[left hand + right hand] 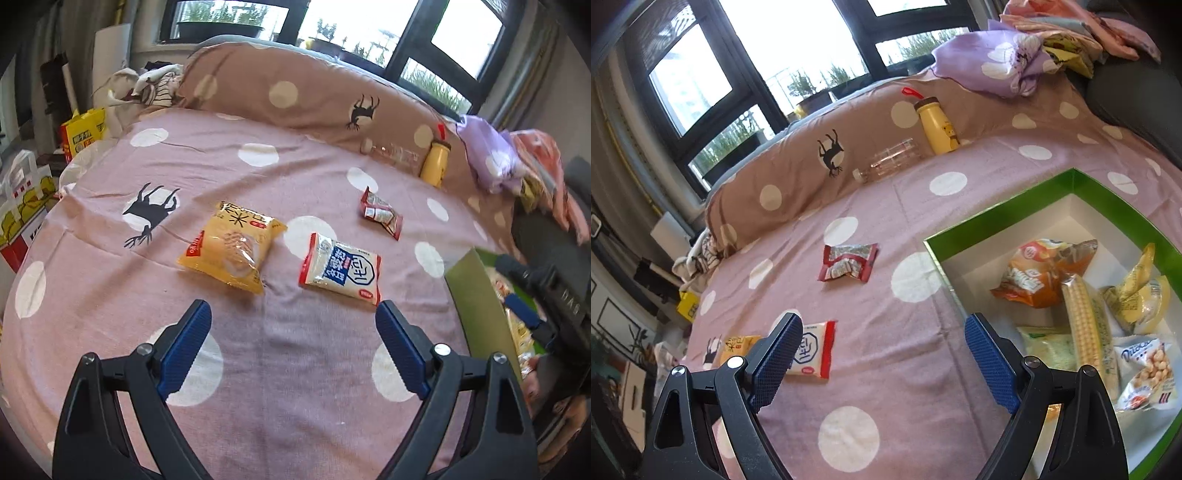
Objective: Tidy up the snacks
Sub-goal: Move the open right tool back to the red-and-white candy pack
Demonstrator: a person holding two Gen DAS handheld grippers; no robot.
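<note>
Three loose snack packets lay on the pink polka-dot bedsheet (295, 369): yellow cracker bag (231, 251), white-and-red packet (341, 271), small red crumpled wrapper (380, 212). Green-rimmed cardboard box (997, 206), beside them, held more snacks. Left gripper (293, 347) and right gripper (882, 360) stood released, empty.

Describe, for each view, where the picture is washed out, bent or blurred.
Left wrist view: window blown out white, bedspread edges curve from fisheye, green box and right gripper smeared at the edge. Right wrist view: window overexposed, dark vignette in the corners, snacks sharp.
</note>
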